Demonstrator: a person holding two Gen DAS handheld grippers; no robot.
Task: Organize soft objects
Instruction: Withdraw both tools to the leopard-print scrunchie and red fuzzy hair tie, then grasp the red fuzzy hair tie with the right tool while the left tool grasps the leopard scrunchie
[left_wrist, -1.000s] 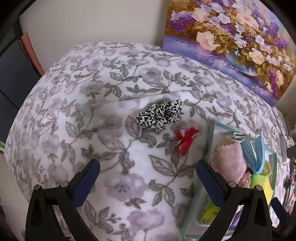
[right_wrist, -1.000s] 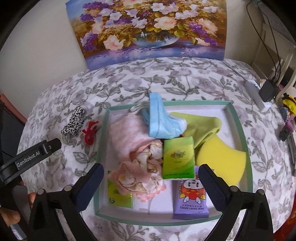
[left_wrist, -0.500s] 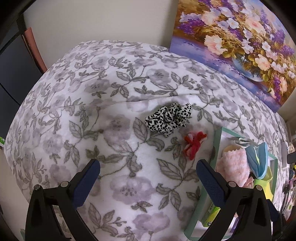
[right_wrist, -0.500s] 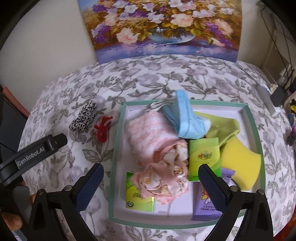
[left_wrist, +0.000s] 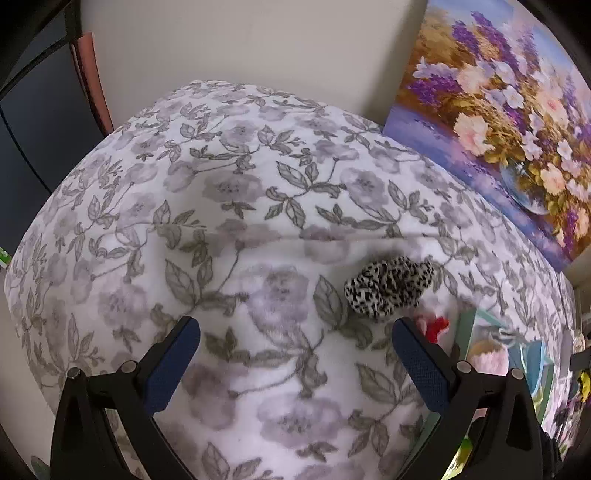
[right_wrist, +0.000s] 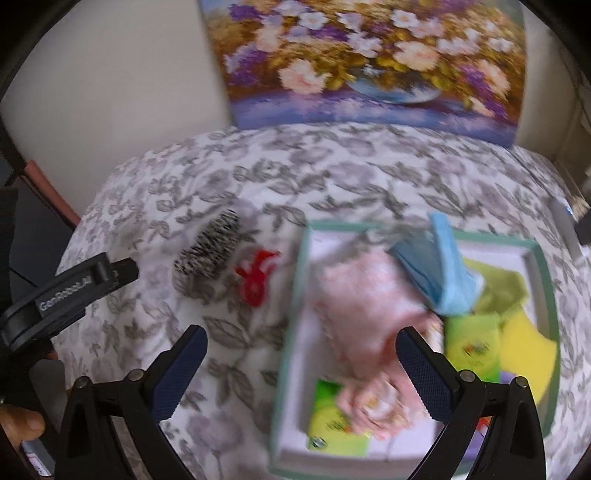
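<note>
Mostly sorted: tray (right_wrist: 300, 280) already heaped. Left out on tabletop (left_wrist: 258, 206), at tray's nine o'clock: spotted scrunchie (left_wrist: 388, 286), red scrunchie (right_wrist: 255, 275). Left gripper (left_wrist: 295, 350), right gripper (right_wrist: 300, 356): fingers wide, empty.

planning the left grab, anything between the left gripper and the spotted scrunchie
Nothing visible. The left gripper is open over bare floral blanket, and the scrunchie lies ahead, toward its right finger. The red scrunchie sits beside it, off the path.
</note>
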